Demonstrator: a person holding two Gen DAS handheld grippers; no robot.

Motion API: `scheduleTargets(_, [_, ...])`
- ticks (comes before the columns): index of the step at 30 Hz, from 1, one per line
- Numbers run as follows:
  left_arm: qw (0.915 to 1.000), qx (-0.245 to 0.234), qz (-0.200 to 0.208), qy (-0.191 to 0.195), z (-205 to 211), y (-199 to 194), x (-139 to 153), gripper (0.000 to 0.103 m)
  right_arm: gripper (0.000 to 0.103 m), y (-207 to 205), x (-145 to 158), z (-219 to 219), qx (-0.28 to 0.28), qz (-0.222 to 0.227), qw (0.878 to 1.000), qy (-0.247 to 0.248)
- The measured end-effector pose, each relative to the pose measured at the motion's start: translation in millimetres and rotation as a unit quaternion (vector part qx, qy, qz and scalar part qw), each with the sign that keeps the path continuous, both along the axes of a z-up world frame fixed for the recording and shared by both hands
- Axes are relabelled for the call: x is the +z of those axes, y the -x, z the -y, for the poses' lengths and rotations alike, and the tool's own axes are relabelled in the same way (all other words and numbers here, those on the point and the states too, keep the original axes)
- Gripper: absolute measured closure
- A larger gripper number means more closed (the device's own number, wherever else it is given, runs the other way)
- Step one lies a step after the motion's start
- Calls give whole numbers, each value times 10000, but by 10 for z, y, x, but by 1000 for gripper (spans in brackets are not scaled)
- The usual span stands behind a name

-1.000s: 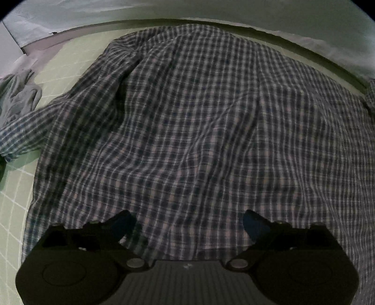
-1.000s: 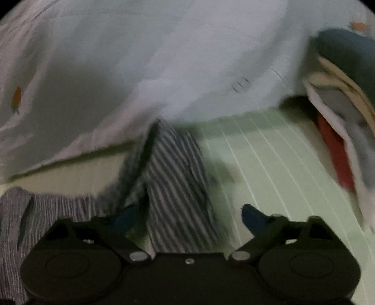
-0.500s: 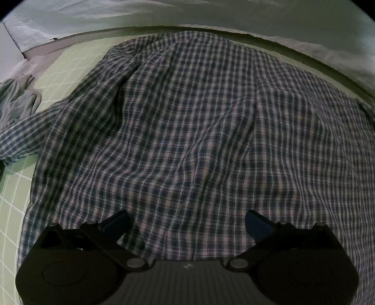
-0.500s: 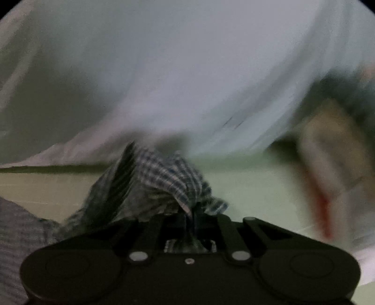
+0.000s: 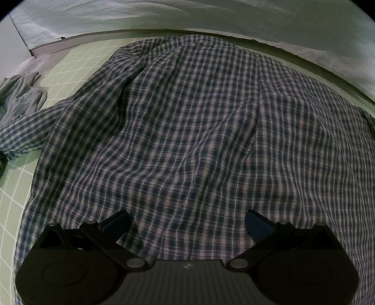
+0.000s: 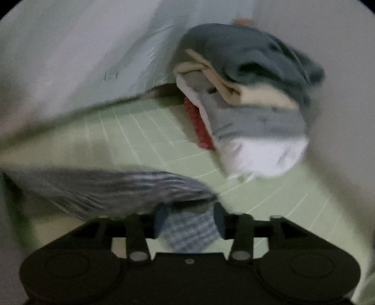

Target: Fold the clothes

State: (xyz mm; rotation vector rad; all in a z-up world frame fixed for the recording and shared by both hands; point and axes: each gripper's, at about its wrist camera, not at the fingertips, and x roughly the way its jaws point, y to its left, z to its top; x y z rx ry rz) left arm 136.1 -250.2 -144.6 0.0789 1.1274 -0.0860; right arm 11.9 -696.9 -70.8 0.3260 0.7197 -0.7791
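A blue and white checked shirt (image 5: pixel 192 131) lies spread over a green gridded mat (image 5: pixel 70 63), filling most of the left wrist view. My left gripper (image 5: pixel 187 221) hovers open over the shirt's near part, its blue-tipped fingers wide apart with nothing between them. In the right wrist view, a sleeve of the checked shirt (image 6: pixel 105 187) trails off to the left, blurred by motion. My right gripper (image 6: pixel 189 219) is shut on the end of that sleeve, and a fold of checked cloth bulges between its fingers.
A stack of folded clothes (image 6: pixel 248 93) in grey-blue, cream, grey, white and red sits on the mat at the right wrist view's upper right. A crumpled pale grey garment (image 5: pixel 21 93) lies at the left edge. A pale sheet (image 5: pixel 164 14) borders the mat behind.
My right gripper closed on the shirt's sleeve and has swung it, so the folded stack now sits ahead. The left gripper stayed open and drew back slightly from the shirt.
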Motion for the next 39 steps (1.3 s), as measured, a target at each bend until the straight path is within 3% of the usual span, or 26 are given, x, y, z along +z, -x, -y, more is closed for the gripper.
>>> scheduleTargets(3, [10000, 12, 6, 1, 31, -7, 3, 0, 39, -58, -56, 69, -329, 1071, 9835, -1423])
scheduleTargets(6, [10000, 3, 5, 2, 63, -16, 4, 0, 34, -242, -203, 128, -738, 1446, 9631, -2146])
scheduleTargets(10, [10000, -19, -6, 10, 8, -109, -60, 0, 34, -421, -293, 231, -1373, 1379, 9600, -2012])
scheduleTargets(13, [10000, -38, 8, 15, -8, -152, -78, 0, 36, -413, -212, 337, -1366, 1555, 9604, -1867])
scheduleTargets(15, [10000, -37, 21, 17, -7, -156, -81, 0, 65, -390, -138, 405, -1297, 1702, 9606, -1776])
scheduleTargets(16, [10000, -37, 27, 18, -5, -157, -82, 0, 92, -379, -101, 439, -1262, 1776, 9605, -1730])
scheduleTargets(18, [10000, -36, 40, 21, -7, -155, -81, 0, 98, -356, -27, 507, -1192, 1922, 9602, -1638])
scheduleTargets(22, [10000, -10, 78, 31, -32, -150, -100, 0, 98, -136, 330, 389, -539, 2003, 9759, -673])
scheduleTargets(24, [10000, -41, -17, 26, -36, -204, -92, 0, 95, -47, 240, 418, -715, 1536, 9833, -671])
scheduleTargets(25, [9999, -82, -119, 26, -43, -250, -83, 0, 84, -60, 109, 472, -811, 1059, 9873, -859])
scheduleTargets(26, [9997, -121, -201, 43, -62, -292, -61, 0, 79, -70, 14, 484, -879, 671, 9888, -1007])
scheduleTargets(28, [9999, -157, 15, 60, -135, -372, 97, 0, 72, -29, -80, 401, -1023, 262, 9883, -1098])
scheduleTargets(29, [9996, -147, 224, 12, -180, -410, 198, 0, 57, -15, -79, 323, -1014, 173, 9887, -1090])
scheduleTargets(31, [9985, -80, 521, -122, -307, -557, 375, 0, 38, -58, 30, 110, -847, 278, 9906, -1038])
scheduleTargets(35, [9969, 226, 746, -142, -567, -944, 531, 0, 31, -491, 136, -277, 24, 632, 9903, -1240])
scheduleTargets(39, [9972, 415, 614, 25, -644, -1422, 391, 0, 30, -1107, 15, -582, 928, 651, 9830, -1442])
